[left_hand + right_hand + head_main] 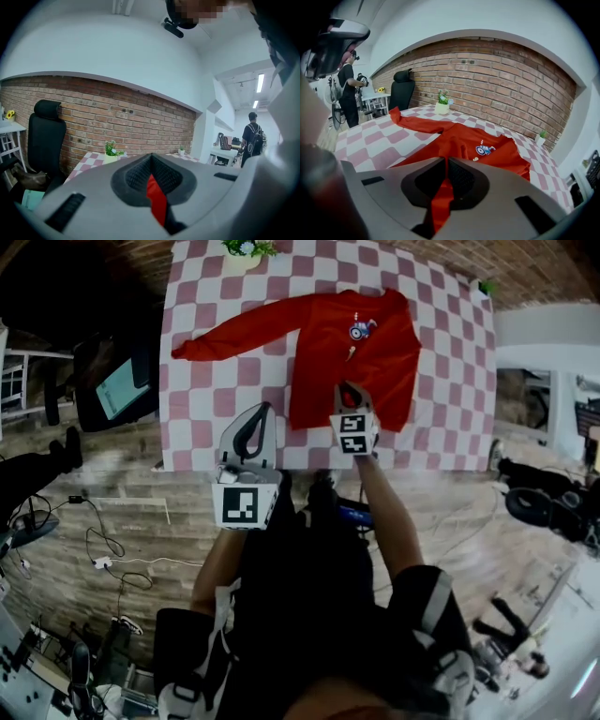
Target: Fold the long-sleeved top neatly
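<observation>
A red long-sleeved top (352,348) lies face up on the pink-and-white checked table (202,418), its left sleeve (234,334) stretched out to the left. The other sleeve is not visible at the right. My right gripper (350,390) is over the top's near hem, shut on a strip of the red cloth. In the right gripper view that strip runs from the top (473,140) into the right gripper (445,161). My left gripper (263,411) hovers at the table's near edge, left of the hem, shut. A red sliver shows in the slit of the left gripper (151,158); no cloth leads to it.
A potted plant (246,249) stands at the table's far edge and a smaller one (486,285) at the far right corner. A black chair (112,381) is beside the table's left side. Cables (103,559) lie on the wooden floor. A person (253,138) stands far off.
</observation>
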A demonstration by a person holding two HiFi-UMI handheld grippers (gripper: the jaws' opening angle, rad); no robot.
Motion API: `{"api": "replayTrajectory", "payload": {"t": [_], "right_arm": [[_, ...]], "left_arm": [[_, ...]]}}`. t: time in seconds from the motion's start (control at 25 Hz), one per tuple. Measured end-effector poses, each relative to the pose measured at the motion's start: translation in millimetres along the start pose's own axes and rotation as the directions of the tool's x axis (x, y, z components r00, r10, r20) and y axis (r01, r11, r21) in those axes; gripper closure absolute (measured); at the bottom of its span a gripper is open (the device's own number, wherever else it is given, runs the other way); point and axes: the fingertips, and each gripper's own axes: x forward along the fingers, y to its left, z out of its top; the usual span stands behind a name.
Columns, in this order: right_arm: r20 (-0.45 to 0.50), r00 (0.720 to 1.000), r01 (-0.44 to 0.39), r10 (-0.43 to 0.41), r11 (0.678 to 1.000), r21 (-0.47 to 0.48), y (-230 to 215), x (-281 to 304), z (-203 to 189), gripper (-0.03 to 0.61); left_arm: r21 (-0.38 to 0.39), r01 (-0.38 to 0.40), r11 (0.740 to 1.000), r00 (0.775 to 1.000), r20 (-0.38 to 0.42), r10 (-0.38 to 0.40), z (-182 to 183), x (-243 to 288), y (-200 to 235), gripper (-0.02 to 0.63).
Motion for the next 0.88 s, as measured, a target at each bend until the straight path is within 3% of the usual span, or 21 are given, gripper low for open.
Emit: {"api": "replayTrajectory", "payload": {"t": [0.48, 0.76, 0.88], "right_arm": [[-0.104, 0.994, -0.053, 0.046, 0.997, -0.057, 43, 17, -41, 0.555], [-0.043, 0.997, -0.063, 0.062, 0.998, -0.019, 37, 0, -27, 0.547], [0.001, 0.998, -0.070, 0.070, 0.998, -0.006, 35, -9, -13, 0.489]], "left_arm": [[-0.018, 0.009, 1.000, 1.000, -0.023, -0.009, -20, -3, 10, 0.615], [-0.019, 0.022, 1.000, 1.000, -0.021, -0.022, -22, -5, 10, 0.615], [-0.019, 0.029, 0.999, 0.999, -0.022, -0.030, -21, -5, 9, 0.615]]}}
